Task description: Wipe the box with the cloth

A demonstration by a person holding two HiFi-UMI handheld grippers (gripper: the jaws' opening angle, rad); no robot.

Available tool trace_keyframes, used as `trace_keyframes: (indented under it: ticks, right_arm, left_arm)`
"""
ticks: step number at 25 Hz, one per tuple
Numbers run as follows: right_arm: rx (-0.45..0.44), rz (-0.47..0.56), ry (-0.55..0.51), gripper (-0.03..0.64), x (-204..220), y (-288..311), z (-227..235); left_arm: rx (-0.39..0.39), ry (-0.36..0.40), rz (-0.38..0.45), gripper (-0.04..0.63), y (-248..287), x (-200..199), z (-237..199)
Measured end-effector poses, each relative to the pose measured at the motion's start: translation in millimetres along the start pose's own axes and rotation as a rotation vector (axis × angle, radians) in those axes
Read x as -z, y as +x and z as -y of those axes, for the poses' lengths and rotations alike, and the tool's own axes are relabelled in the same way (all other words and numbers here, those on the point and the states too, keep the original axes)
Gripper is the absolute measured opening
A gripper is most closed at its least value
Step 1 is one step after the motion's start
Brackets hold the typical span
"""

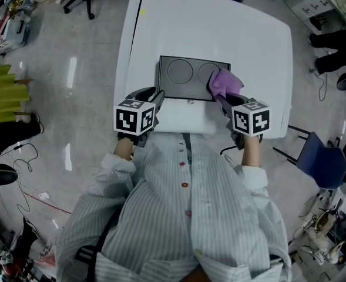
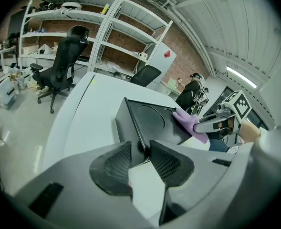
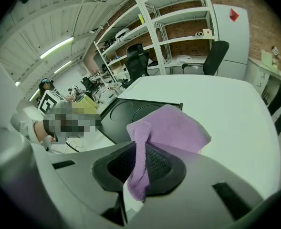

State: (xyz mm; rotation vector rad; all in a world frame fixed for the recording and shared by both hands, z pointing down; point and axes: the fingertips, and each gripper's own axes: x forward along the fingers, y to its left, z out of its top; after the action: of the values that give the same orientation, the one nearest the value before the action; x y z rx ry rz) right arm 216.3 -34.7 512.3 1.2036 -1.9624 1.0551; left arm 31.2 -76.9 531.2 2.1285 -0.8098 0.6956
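Steadying the black box (image 1: 187, 78) with the left gripper (image 1: 155, 98), pinching the thin wall at the box's 7 o'clock corner between jaws drawn nearly together. Holding the purple cloth (image 1: 225, 82) in the right gripper (image 1: 222, 101), squeezing a bunched fold tight between almost closed jaws and letting the rest fan out beyond the tips. Resting that loose part on the box top at its 3 o'clock side, touching the surface as far as the head view shows. Sitting on the white table (image 1: 219, 34), toward its 6 o'clock edge and just in front of the person, box and both grippers alike.

Judging the wipe as barely begun or in its early strokes: covering only the 3 o'clock end of the top, leaving the 9 o'clock half and the side walls apparently unwiped, though showing no dirt or streaks to confirm it either way. Probably needing a sweep from 3 toward 9 o'clock across the top.

Showing two shallow round recesses in the box top: carrying nothing in the one at 9 o'clock, hiding part of the one at 3 o'clock under the cloth, so not telling whether anything lies there.
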Motion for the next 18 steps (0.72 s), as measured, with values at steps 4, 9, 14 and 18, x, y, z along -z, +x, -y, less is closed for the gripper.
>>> trace_keyframes:
  ticks: [4,9,14,18]
  right_arm:
    - [-0.020,0.030,0.019,0.044,-5.1,-5.3,-2.9]
    - [-0.045,0.118,0.018,0.044,-26.5,-25.1,-15.7]
    - [-0.075,0.228,-0.035,0.044,-60.5,-50.6,-32.4]
    - [-0.102,0.329,-0.099,0.044,-93.5,-67.5,-55.7]
  left_arm:
    - [0.002,-0.001,0.004,0.103,0.0,0.1,-0.7]
    - [0.000,0.002,0.039,0.103,-10.6,-9.2,-2.8]
    - [0.011,0.040,0.100,0.099,-25.0,-35.9,8.7]
    - [0.043,0.101,0.181,0.083,-43.2,-66.9,29.3]
